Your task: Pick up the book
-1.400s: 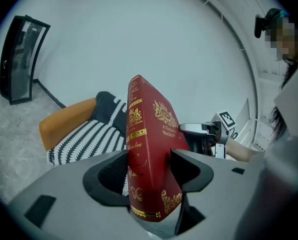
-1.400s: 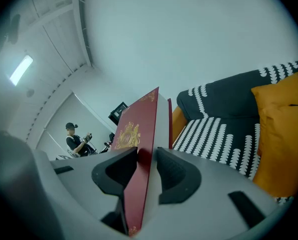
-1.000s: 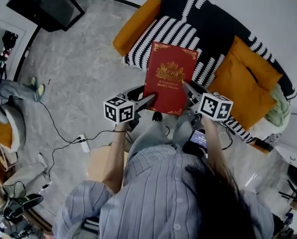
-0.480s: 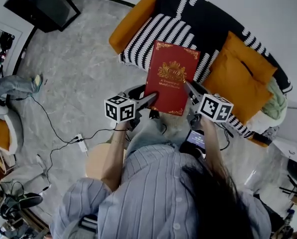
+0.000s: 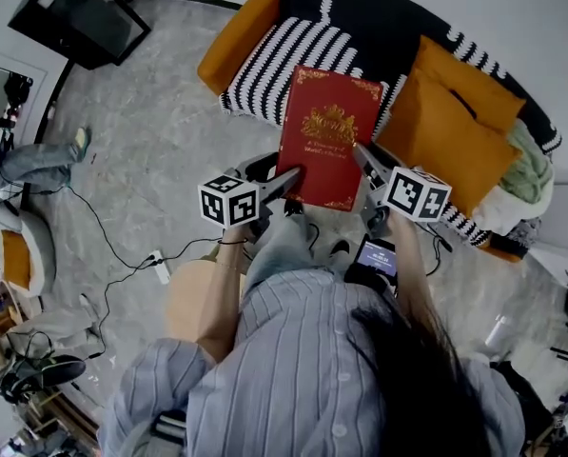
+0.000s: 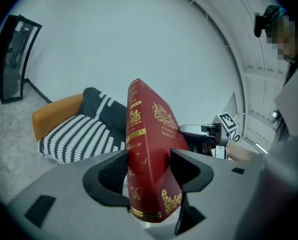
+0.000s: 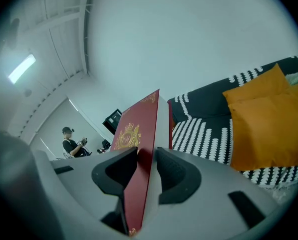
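Head view: book (image 5: pixel 326 136) is up in the air with its cover facing us. It sits well clear of the striped sofa (image 5: pixel 293 55) and the orange cushions (image 5: pixel 445 122), held between both claws. We have the left claw (image 5: pixel 291 180) clamped low on the spine side, and the left gripper view shows both pads pressed on the book. We have the right claw (image 5: pixel 362 157) clamped on the opposite long edge (right gripper view: jaws closed over cover and page block, no gap). We read this as the lift phase, pick-up essentially done, since only the two claws support the book. Next move, as we judge it: hold both clamps and move the hands as a pair, at matched height and spacing, so the book doesn't twist. Risk: both grips sit near the bottom edge, so the top could tip.
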The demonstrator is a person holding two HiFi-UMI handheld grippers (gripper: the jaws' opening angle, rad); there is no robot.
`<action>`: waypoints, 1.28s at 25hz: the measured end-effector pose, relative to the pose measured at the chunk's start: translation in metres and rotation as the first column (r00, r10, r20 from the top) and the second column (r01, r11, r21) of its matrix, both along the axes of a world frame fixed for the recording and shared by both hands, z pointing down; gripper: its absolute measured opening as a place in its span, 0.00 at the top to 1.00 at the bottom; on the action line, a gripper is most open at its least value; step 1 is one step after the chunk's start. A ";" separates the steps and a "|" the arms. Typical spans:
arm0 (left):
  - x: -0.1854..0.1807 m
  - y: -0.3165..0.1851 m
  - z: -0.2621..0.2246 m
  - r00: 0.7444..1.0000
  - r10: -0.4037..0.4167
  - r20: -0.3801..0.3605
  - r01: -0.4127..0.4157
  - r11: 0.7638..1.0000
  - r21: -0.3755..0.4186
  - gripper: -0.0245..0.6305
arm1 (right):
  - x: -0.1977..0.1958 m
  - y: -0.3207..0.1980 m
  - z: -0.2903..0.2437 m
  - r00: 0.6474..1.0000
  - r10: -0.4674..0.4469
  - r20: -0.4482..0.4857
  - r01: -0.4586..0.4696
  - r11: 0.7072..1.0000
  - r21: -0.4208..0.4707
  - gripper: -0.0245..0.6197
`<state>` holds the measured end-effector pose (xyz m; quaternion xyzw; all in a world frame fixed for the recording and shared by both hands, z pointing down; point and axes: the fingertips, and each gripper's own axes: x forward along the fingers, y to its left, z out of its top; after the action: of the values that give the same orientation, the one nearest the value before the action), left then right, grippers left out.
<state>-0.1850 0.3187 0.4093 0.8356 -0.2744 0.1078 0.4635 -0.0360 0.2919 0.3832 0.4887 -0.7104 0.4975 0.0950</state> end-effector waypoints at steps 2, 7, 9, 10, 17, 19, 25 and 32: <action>0.012 0.014 -0.004 1.000 0.003 0.005 -0.003 1.000 0.000 0.55 | 0.011 0.014 -0.004 1.000 0.000 0.006 0.000 1.000 0.005 0.75; 0.041 0.045 -0.011 1.000 0.015 0.011 -0.015 1.000 -0.003 0.55 | 0.041 0.046 -0.010 1.000 0.004 0.009 -0.004 1.000 0.005 0.76; 0.053 0.057 -0.014 1.000 0.018 0.012 -0.018 1.000 -0.002 0.55 | 0.052 0.059 -0.013 1.000 0.012 0.012 -0.013 1.000 0.005 0.76; 0.058 0.063 -0.015 1.000 0.020 0.013 -0.020 1.000 -0.002 0.55 | 0.058 0.065 -0.015 1.000 0.016 0.013 -0.016 1.000 0.006 0.76; 0.089 0.098 -0.023 1.000 0.019 0.014 -0.019 1.000 -0.001 0.55 | 0.089 0.100 -0.021 1.000 0.012 0.007 -0.012 1.000 0.009 0.76; 0.094 0.107 -0.024 1.000 0.015 0.016 -0.015 1.000 0.002 0.55 | 0.094 0.107 -0.023 1.000 0.006 0.010 -0.006 1.000 0.014 0.76; 0.096 0.121 -0.027 1.000 0.005 0.029 -0.006 1.000 0.004 0.55 | 0.094 0.119 -0.027 1.000 -0.014 0.007 0.014 1.000 0.022 0.76; 0.096 0.123 -0.029 0.999 -0.002 0.040 0.003 1.000 -0.001 0.55 | 0.094 0.118 -0.028 0.999 -0.039 0.001 0.039 0.999 0.022 0.76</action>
<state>-0.0887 0.4414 0.3807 0.8326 -0.2847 0.1242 0.4586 0.0576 0.4101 0.3550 0.4752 -0.7254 0.4880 0.0987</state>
